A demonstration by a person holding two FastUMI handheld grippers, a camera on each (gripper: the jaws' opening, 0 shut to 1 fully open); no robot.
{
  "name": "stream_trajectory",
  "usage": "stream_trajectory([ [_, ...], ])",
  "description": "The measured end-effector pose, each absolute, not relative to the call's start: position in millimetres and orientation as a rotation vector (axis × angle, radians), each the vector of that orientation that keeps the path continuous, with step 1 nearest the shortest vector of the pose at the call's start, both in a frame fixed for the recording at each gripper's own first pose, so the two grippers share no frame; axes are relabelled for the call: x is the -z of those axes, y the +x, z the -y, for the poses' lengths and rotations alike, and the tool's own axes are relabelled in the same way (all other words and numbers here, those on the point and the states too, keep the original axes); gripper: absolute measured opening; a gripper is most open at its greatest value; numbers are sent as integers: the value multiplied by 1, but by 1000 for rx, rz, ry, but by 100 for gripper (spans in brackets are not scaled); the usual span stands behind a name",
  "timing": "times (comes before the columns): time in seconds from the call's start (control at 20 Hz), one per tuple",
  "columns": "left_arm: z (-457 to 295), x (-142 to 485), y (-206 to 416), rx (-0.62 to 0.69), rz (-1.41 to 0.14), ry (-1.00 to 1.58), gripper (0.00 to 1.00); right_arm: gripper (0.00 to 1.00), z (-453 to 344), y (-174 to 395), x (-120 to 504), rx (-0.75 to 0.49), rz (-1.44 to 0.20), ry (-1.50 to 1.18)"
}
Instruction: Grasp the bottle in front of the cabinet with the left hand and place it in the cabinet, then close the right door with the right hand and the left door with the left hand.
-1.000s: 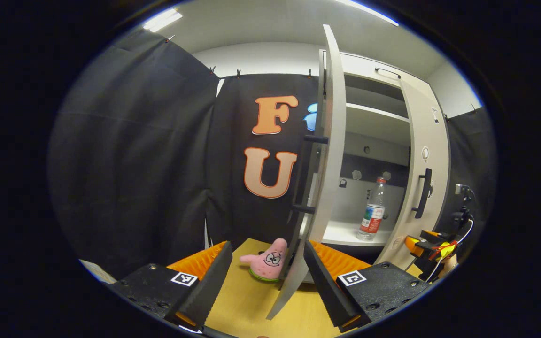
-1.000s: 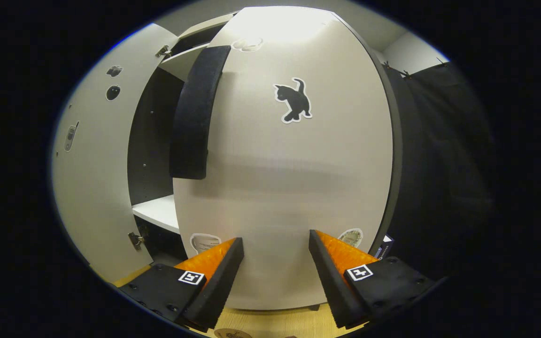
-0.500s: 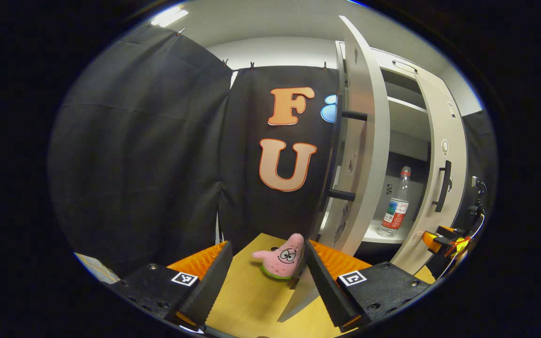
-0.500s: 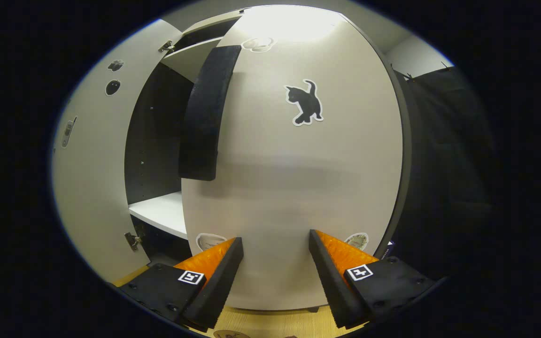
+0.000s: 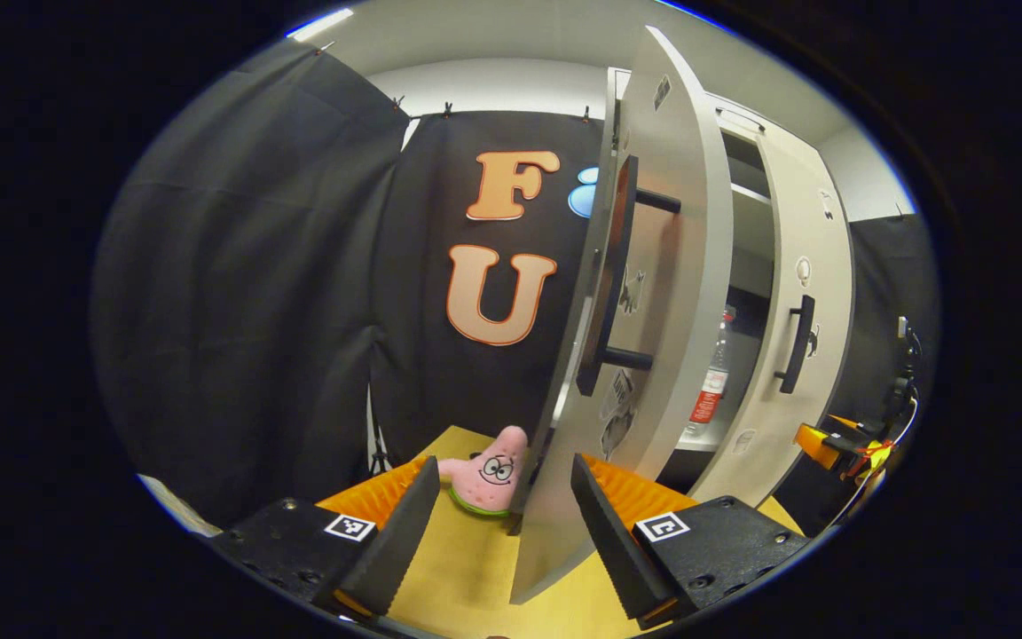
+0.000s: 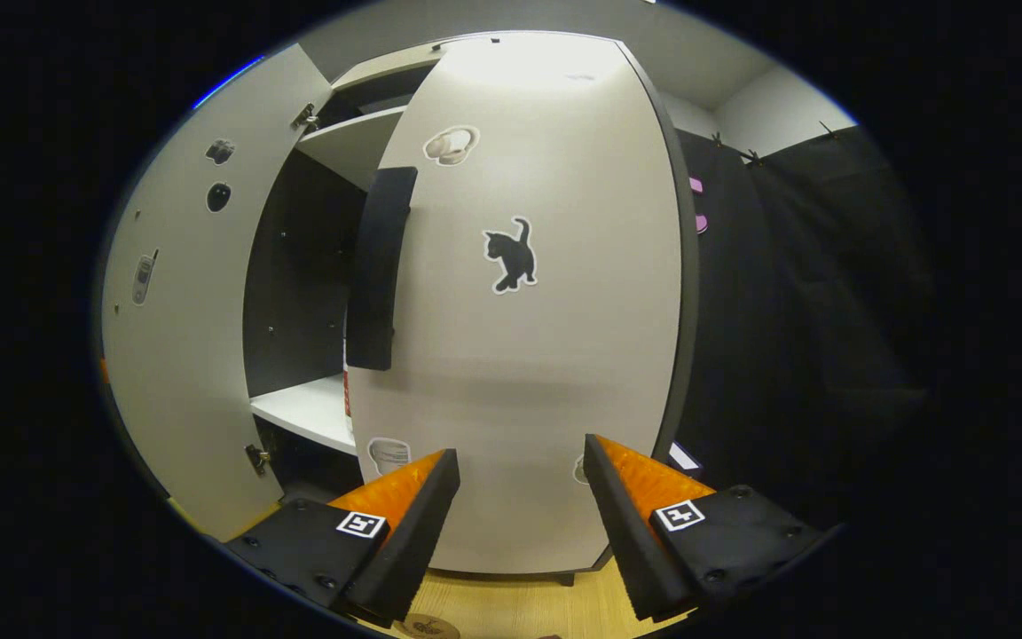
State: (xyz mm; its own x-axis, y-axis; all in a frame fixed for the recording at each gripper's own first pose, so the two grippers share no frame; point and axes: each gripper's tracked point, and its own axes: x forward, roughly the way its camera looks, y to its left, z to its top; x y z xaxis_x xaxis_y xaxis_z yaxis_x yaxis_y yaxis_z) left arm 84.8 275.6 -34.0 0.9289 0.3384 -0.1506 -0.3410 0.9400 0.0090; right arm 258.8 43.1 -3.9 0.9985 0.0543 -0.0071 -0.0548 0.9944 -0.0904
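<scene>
bottle: upright on the cabinet shelf, glimpsed through the gap between the two doors; clear plastic, red label; looks light, easily tipped, no more handling needed
left door: partly swung in, edge-on in the left gripper view, lower edge sits between the spread fingers; stiff flat panel on hinges, probably light, smooth face likely slippery for pads
left door handle: dark bar on two posts, the surest place to hook or push
right door: nearly shut, narrow opening at its left edge; rigid board, cat sticker on the face
right door handle: dark vertical bar near free edge; push on flat face beside it should do
left gripper: jaws apart, nothing held
right gripper: jaws apart, empty, close to door face, contact unclear
pink plush toy: on the wooden table, just beside left door's bottom, avoid snagging
</scene>
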Motion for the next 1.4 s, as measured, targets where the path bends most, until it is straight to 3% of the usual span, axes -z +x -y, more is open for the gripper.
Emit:
stream_trajectory([
  [0.1,-263,37,93,-310,-157,-7,92,94,-36,247,-4,-46,2,-71],
  [0.95,-190,58,138,-116,-188,-27,92,94,30,171,-9,79,-8,-59],
  [1.0,-183,60,141,-99,-192,-30,96,94,34,168,-8,88,-11,-57],
  [1.2,-166,68,155,-27,-201,-69,92,94,47,159,-8,120,-6,-51],
  [1.3,-170,73,167,-29,-193,-61,92,94,54,156,-9,132,-3,-50],
  [1.35,-174,78,176,-42,-196,-56,87,94,57,156,-9,137,-3,-50],
  [1.4,-176,81,184,-51,-197,-55,92,94,60,155,-9,141,-4,-50],
])
